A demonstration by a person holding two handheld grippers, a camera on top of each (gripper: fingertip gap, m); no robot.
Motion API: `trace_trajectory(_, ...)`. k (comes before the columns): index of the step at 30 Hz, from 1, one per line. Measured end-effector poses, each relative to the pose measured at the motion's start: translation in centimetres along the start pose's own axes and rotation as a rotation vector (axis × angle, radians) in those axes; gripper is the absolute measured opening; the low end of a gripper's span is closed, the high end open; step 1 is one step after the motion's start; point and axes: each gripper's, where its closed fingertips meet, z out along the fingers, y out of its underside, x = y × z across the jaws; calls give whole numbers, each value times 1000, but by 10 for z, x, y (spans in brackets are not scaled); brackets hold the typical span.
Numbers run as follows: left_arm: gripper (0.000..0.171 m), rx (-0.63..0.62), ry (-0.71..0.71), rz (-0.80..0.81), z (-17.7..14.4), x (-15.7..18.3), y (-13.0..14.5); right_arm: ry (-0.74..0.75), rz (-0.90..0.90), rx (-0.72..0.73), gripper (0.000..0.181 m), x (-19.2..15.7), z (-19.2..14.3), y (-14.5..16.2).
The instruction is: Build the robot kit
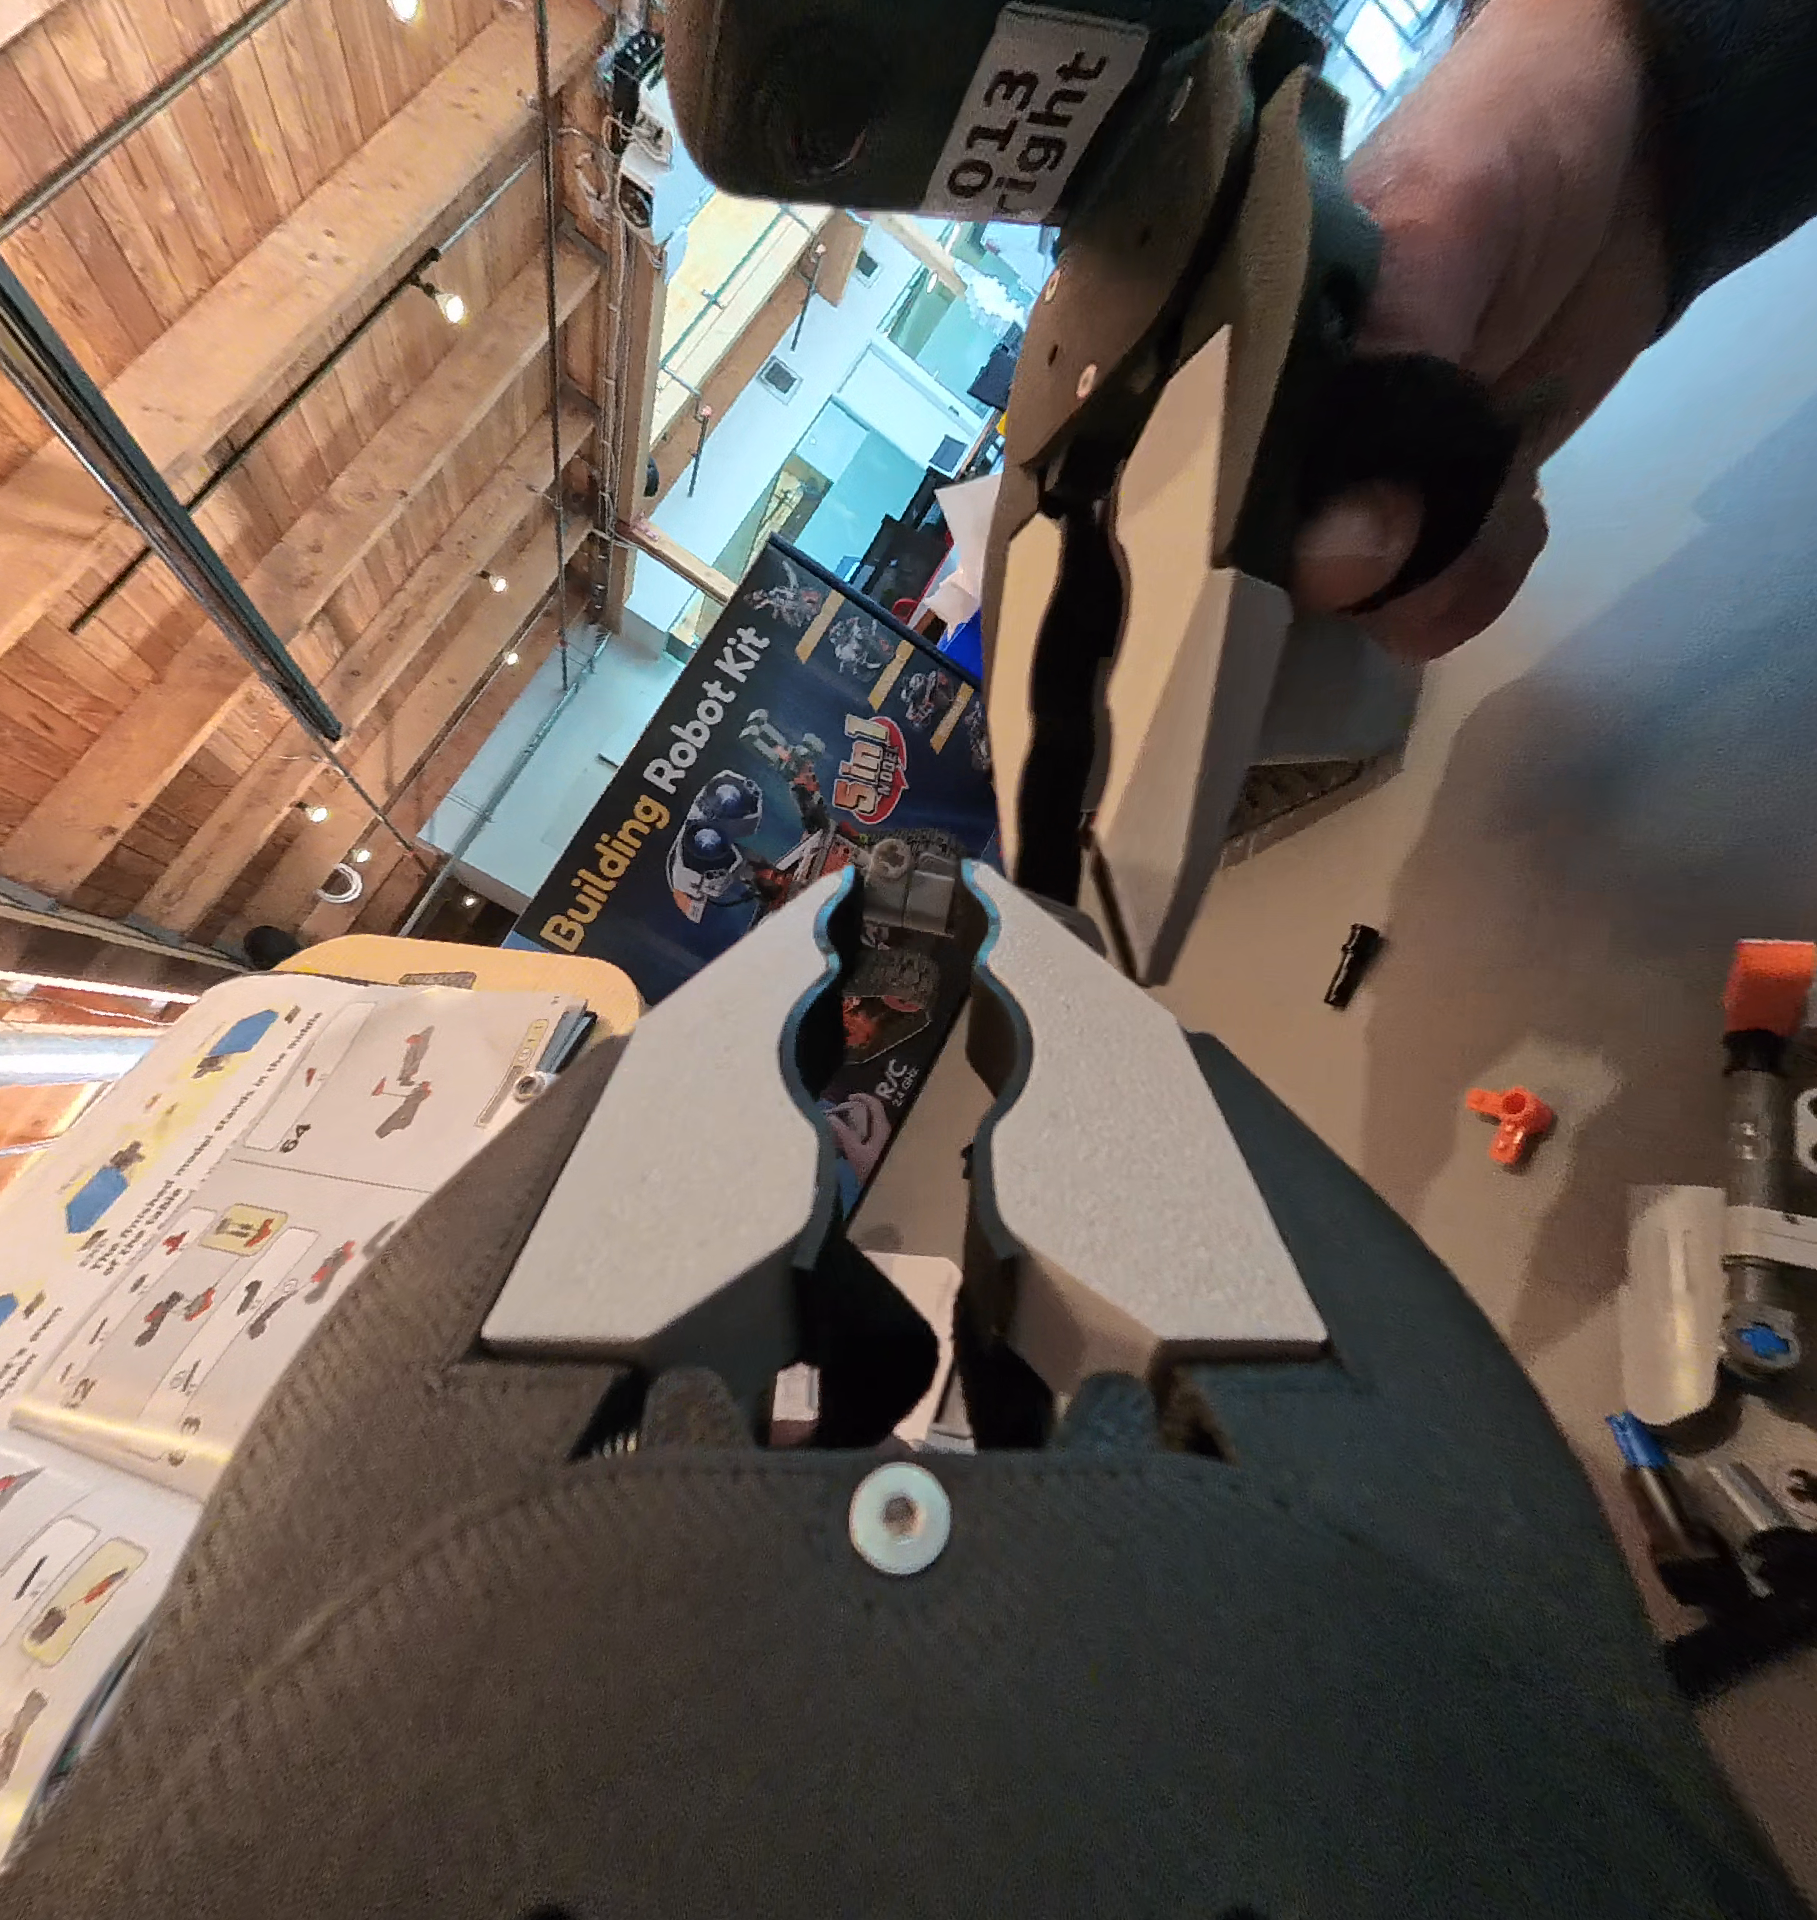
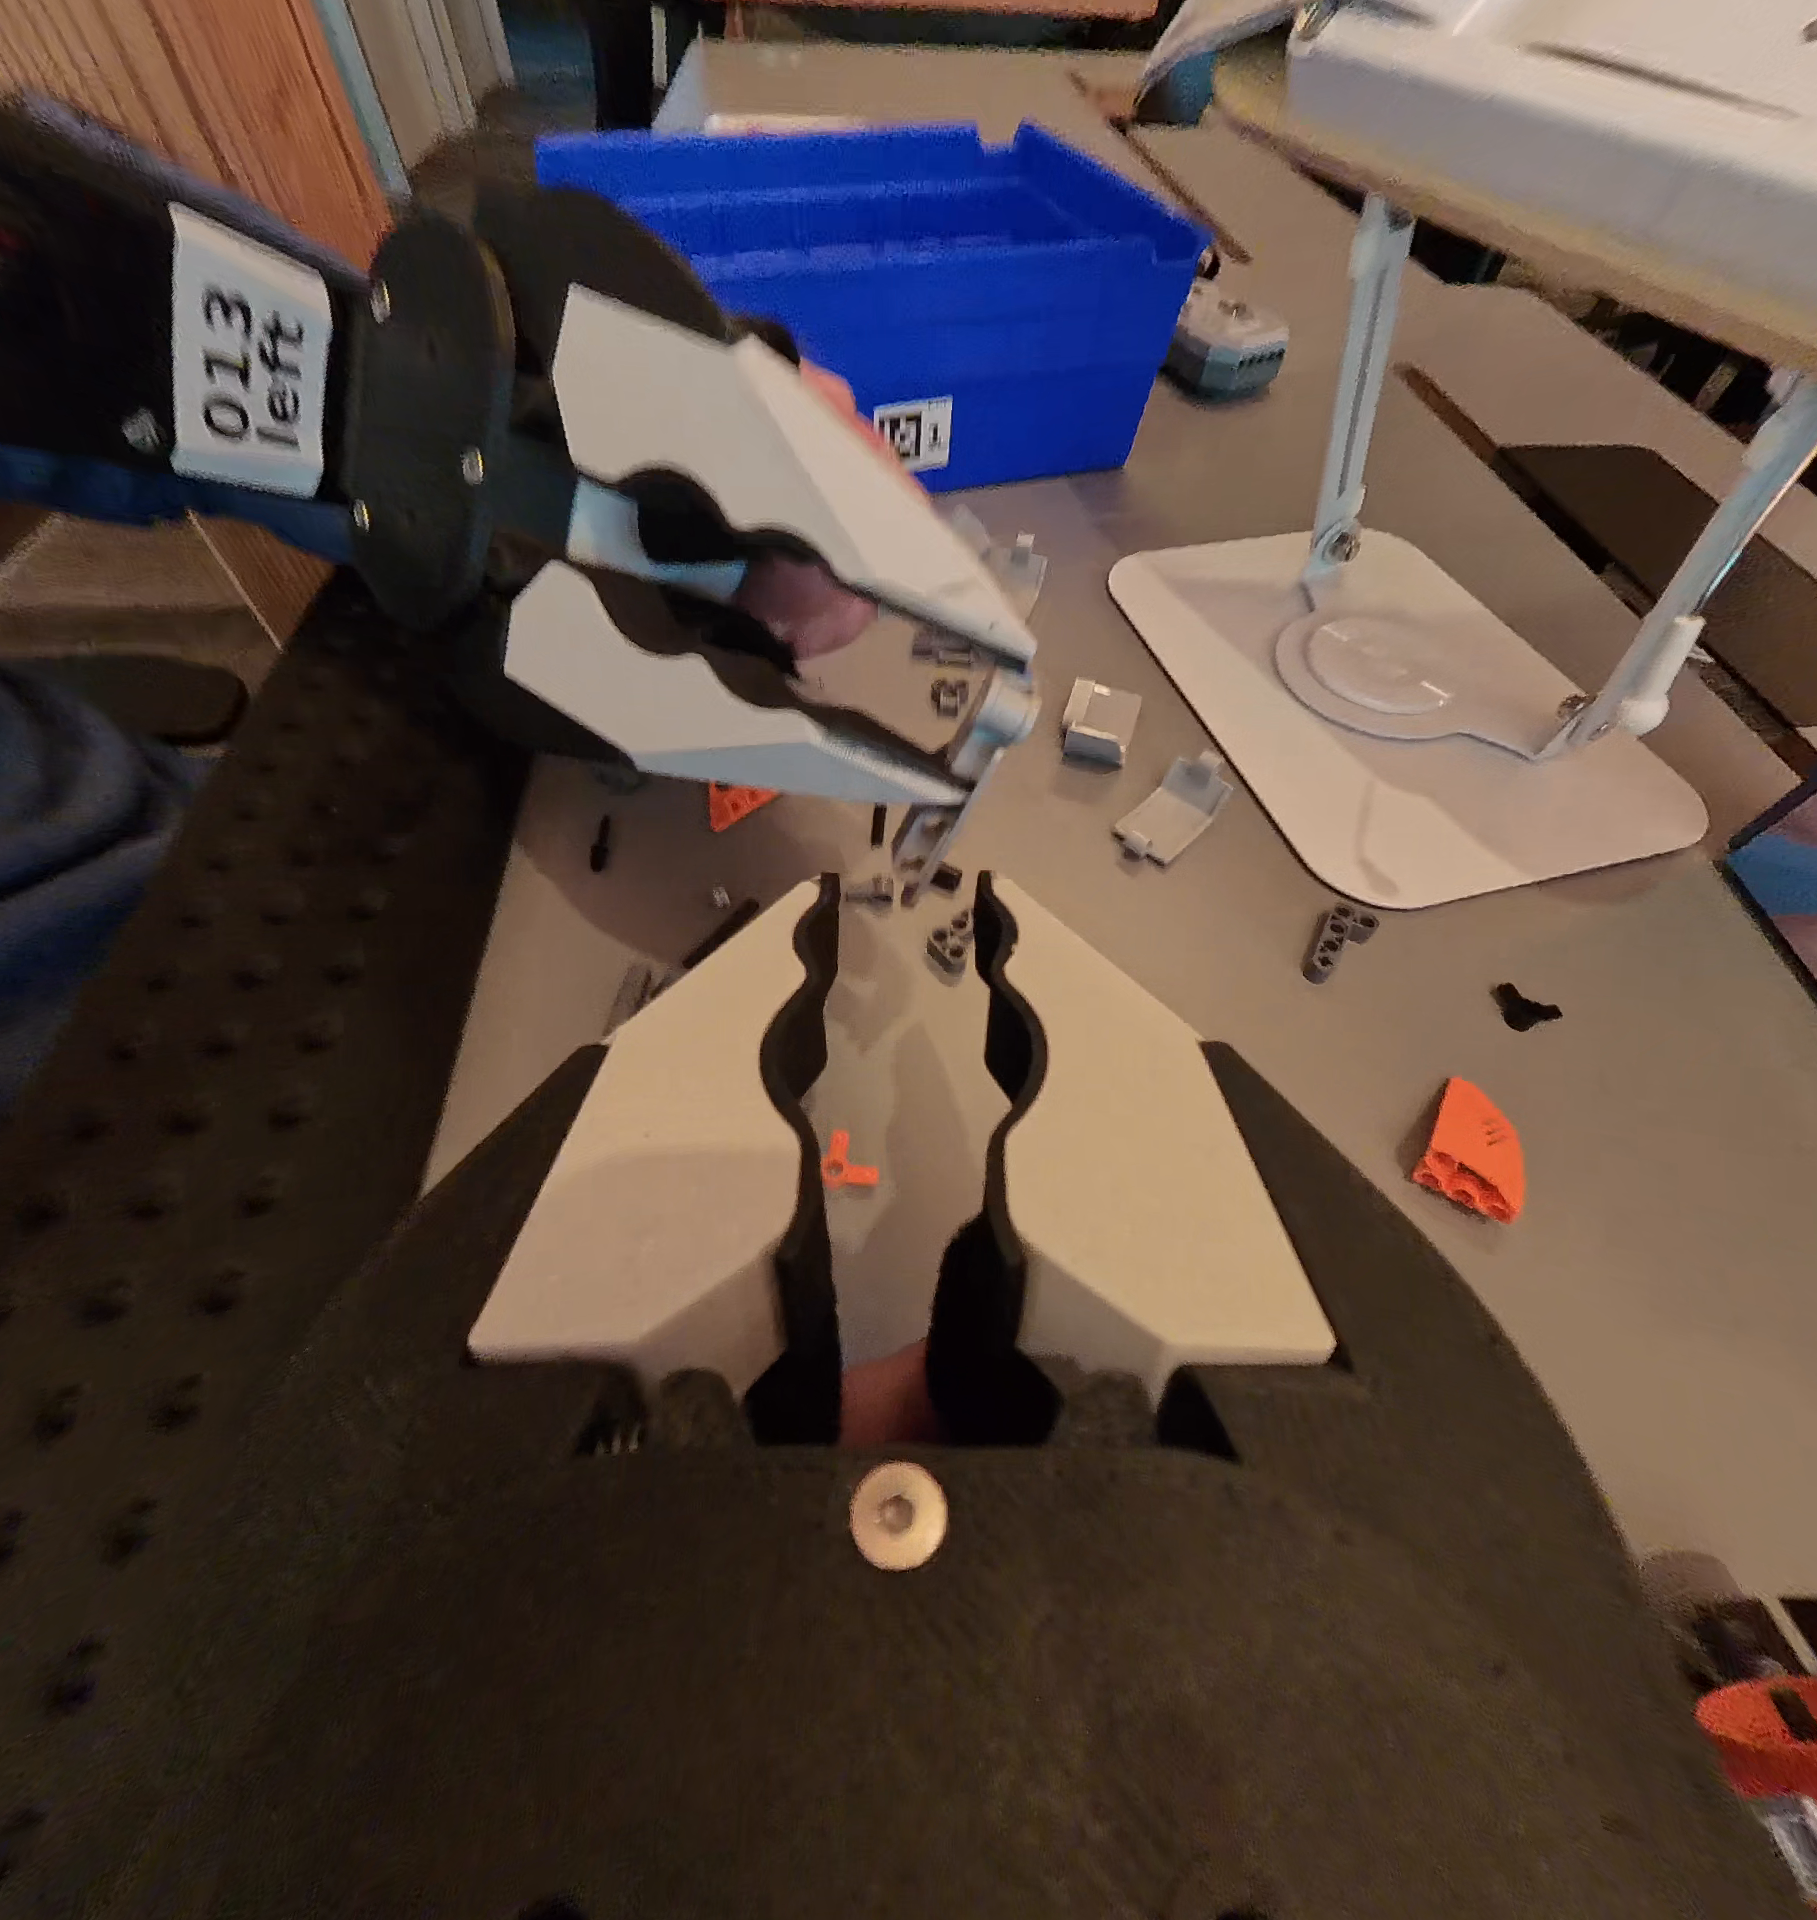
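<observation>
My left gripper (image 1: 906, 883) is shut on a small grey building piece (image 1: 919, 896) pinched at its fingertips, held above the table. In the right wrist view the left gripper (image 2: 987, 727) comes in from the left, and the grey piece (image 2: 995, 719) hangs down from its tips. My right gripper (image 2: 906, 883) is open and empty, its tips just below and in front of that piece. In the left wrist view the right gripper (image 1: 1091, 925) reaches down from above, held by a hand, right beside the left tips.
A grey table (image 2: 1299, 1143) holds a blue bin (image 2: 935, 260), a white stand base (image 2: 1403, 727), loose grey pieces (image 2: 1096, 722), an orange panel (image 2: 1470, 1148) and a small orange connector (image 2: 847, 1169). A kit box (image 1: 779, 810), a booklet (image 1: 208, 1195) and a part-built assembly (image 1: 1797, 1195) lie nearby. My right fingertips sit around 4 cm from my left ones.
</observation>
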Motion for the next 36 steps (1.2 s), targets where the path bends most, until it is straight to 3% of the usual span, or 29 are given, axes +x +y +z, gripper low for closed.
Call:
trace_trajectory(9, 16, 7, -9, -6, 0, 1, -4, 64, -14, 65, 6, 8, -5, -12)
trace_trajectory(12, 11, -18, 23, -20, 0, 6, 0, 136, -93, 5, 4, 17, -7, -5)
trace_trajectory(17, 20, -70, 60, -83, -5, 6, 11, 261, -267, -119, 4, 31, -11, 10)
trace_trajectory(22, 20, -243, 285, -218, -9, 43, 32, 345, -407, -251, 5, 43, -16, 27)
trace_trajectory(27, 19, -394, 566, -377, -21, 96, 32, 365, -436, -324, 5, 49, -20, 40)
trace_trajectory(32, 16, -507, 669, -434, -22, 119, 32, 348, -435, -330, 5, 45, -18, 43)
trace_trajectory(36, 14, -565, 638, -377, -16, 124, 44, 342, -432, -326, 5, 44, -17, 42)
